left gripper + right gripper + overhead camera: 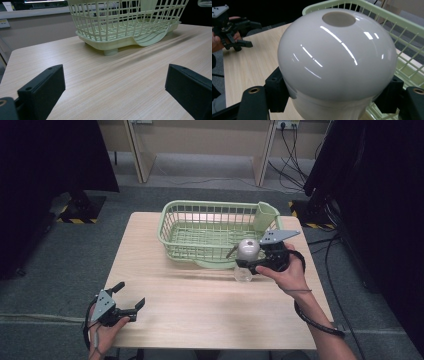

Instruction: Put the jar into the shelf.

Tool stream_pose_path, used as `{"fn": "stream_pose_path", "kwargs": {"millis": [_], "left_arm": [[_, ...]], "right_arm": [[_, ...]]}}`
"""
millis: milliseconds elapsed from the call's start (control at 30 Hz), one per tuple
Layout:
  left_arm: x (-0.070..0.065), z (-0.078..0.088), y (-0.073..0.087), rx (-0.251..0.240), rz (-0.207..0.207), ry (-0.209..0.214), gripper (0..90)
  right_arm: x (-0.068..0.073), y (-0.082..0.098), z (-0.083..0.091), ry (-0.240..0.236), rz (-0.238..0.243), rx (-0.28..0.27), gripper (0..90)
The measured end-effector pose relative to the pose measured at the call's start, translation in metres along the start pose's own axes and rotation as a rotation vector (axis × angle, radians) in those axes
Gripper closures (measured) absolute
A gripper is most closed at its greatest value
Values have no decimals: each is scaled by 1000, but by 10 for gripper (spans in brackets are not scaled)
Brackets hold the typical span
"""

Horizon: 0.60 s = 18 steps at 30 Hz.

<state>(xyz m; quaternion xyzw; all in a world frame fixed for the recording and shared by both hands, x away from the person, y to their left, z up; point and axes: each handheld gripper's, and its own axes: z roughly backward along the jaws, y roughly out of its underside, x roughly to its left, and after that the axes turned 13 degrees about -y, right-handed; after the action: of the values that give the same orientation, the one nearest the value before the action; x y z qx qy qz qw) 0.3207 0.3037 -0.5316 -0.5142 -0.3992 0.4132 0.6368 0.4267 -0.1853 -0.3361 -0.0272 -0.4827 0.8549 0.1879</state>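
While seen from above: right gripper (250, 265) clamped on a domed white object (247, 251) lifted at the green basket's (167, 227) near rim; left gripper (131, 301) spread, holding nothing. Left gripper view: bare wooden table (105, 85). Right gripper view: round hole atop dome. No legible writing.

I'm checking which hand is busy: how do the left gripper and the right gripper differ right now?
The left gripper stands open with nothing between its jaws; the right gripper is shut on the white domed bottle. The left gripper sits near the table's front left corner, far from the green basket; the right gripper is beside the basket's front rim. Both are black, hand-held, with a grey plate on top.
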Motion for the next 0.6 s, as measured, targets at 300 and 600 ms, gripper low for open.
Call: {"fn": "stream_pose_path", "kwargs": {"millis": [300, 600], "left_arm": [[0, 0, 0, 1, -2, 0, 22], [0, 0, 0, 1, 1, 0, 22]], "right_arm": [[-5, -17, 8, 11, 6, -31, 278], [-13, -29, 5, 11, -1, -43, 278]]}}
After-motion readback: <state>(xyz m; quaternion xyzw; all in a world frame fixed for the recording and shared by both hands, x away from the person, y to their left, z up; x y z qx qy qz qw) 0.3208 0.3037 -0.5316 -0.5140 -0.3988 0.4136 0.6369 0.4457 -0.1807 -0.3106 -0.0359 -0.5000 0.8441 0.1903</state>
